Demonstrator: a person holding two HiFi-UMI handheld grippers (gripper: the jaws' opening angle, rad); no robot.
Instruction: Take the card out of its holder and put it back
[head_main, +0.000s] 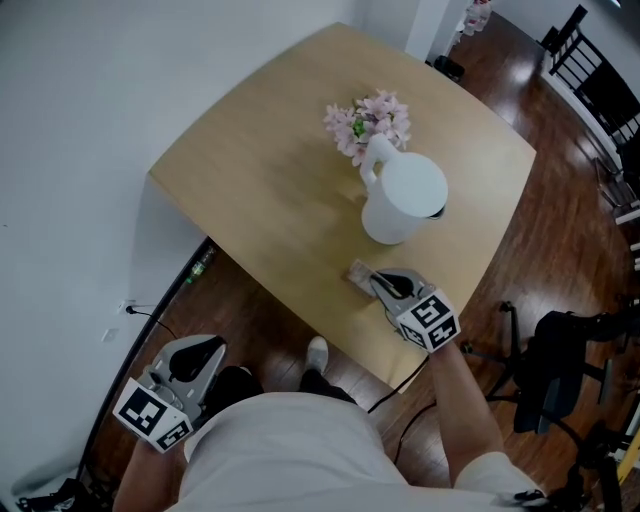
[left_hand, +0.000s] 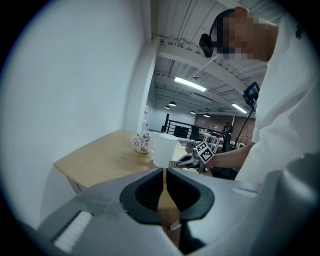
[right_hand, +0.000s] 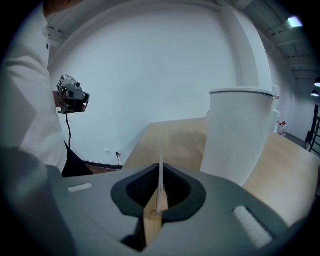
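The right gripper (right_hand: 160, 175) has its jaws pressed together on the card (right_hand: 161, 159), which stands upright and edge-on between the pads as a thin pale sliver. The card's lower end runs down to the pale wooden holder (right_hand: 151, 226), seen through the gap under the jaws; whether the card sits in its slot cannot be told. In the head view this gripper rests low over the near corner of the light wooden table (head_main: 270, 170), its marker cube (head_main: 432, 320) showing bold black-and-white square patterns but no letters that can be read. Just beyond its tips stands a white jug (head_main: 405, 197), with pink flowers (head_main: 368, 122) behind that. The left gripper (left_hand: 165, 176) hangs off the table, over the dark wood floor (head_main: 250, 320) by the person's knee, its jaws closed on nothing, and its own cube (head_main: 152, 415) carries the same kind of pattern.
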